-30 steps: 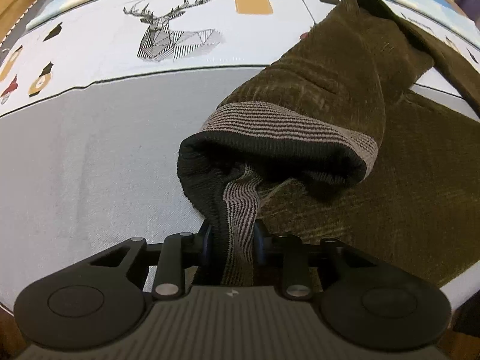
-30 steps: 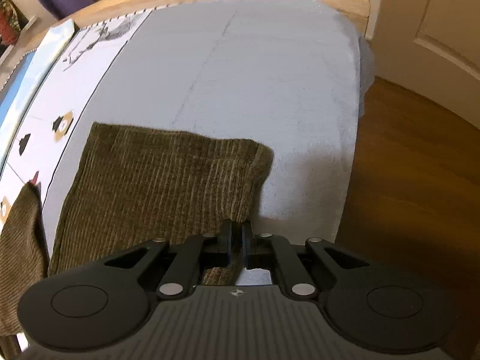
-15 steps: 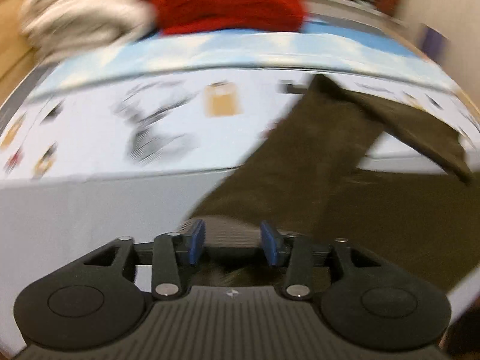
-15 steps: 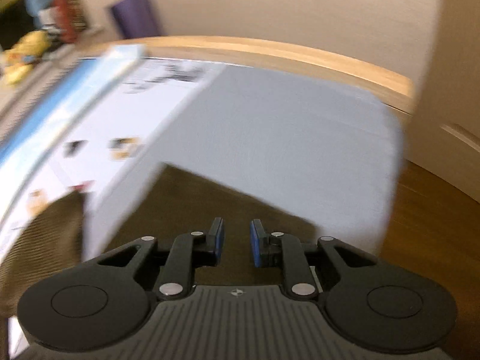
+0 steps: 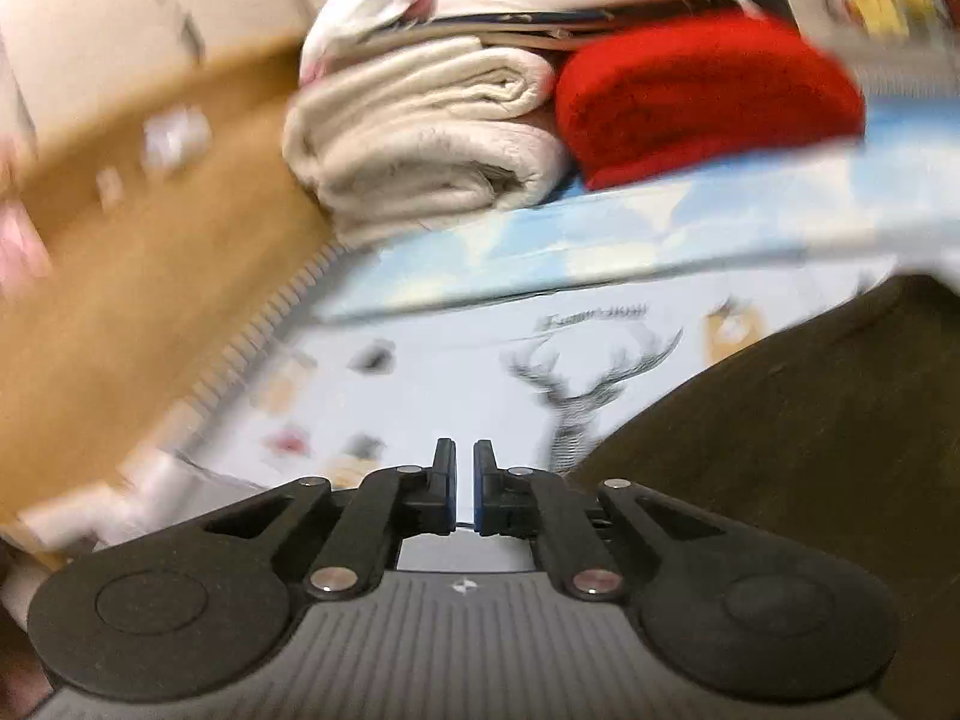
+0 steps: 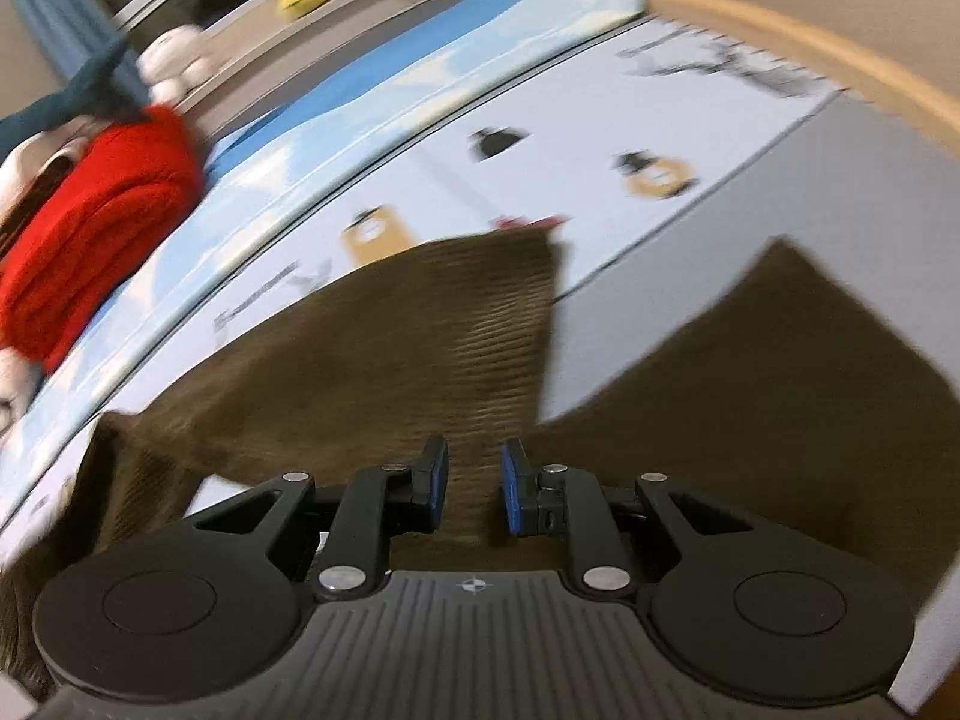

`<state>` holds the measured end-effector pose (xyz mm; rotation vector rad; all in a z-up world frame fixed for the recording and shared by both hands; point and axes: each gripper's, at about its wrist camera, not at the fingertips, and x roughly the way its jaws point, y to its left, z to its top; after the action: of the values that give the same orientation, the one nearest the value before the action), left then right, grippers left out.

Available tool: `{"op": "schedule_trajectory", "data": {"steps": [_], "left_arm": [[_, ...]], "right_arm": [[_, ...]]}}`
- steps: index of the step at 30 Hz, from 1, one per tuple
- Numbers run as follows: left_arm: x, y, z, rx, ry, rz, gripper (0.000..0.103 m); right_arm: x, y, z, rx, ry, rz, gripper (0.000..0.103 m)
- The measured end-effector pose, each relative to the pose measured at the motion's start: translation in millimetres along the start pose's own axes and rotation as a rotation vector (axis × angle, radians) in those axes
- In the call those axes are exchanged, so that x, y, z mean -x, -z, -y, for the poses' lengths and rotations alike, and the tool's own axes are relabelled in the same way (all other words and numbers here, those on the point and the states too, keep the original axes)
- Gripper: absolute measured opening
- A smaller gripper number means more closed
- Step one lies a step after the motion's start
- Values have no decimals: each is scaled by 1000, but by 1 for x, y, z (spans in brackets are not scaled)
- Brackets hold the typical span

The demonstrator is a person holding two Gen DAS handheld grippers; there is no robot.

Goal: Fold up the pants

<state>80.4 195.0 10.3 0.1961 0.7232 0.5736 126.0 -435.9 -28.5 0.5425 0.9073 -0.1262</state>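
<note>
The olive-brown corduroy pants [image 6: 420,348] lie spread on the bed, both legs pointing away in the right wrist view; one leg end [image 6: 798,360] lies to the right. In the left wrist view the pants [image 5: 810,420] fill the right side. My left gripper [image 5: 465,483] is lifted off the pants with its jaws nearly together and nothing between them. My right gripper [image 6: 471,480] is open and empty, just above the pants. Both views are motion-blurred.
The bed sheet [image 5: 456,372] has a deer print and a blue band. A folded cream blanket [image 5: 420,144] and a red folded cloth [image 5: 708,90] are stacked at the bed's far side. The wooden bed frame [image 5: 120,276] runs along the left.
Both grippers let go of the pants and lifted away. The left one swung toward the stacked blankets and narrowed again; the right one swung left over the pant legs and stays open.
</note>
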Motion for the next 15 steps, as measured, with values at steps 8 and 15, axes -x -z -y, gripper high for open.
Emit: {"op": "schedule_trajectory", "data": {"steps": [8,15], "left_arm": [[22,-4,105,-124,416,19,10],[22,3,220,-207,760,-74,29]], "right_arm": [[-54,22,-31,-220,-94,-175,40],[-78,26,-14,-520,-39,-130,40]]}}
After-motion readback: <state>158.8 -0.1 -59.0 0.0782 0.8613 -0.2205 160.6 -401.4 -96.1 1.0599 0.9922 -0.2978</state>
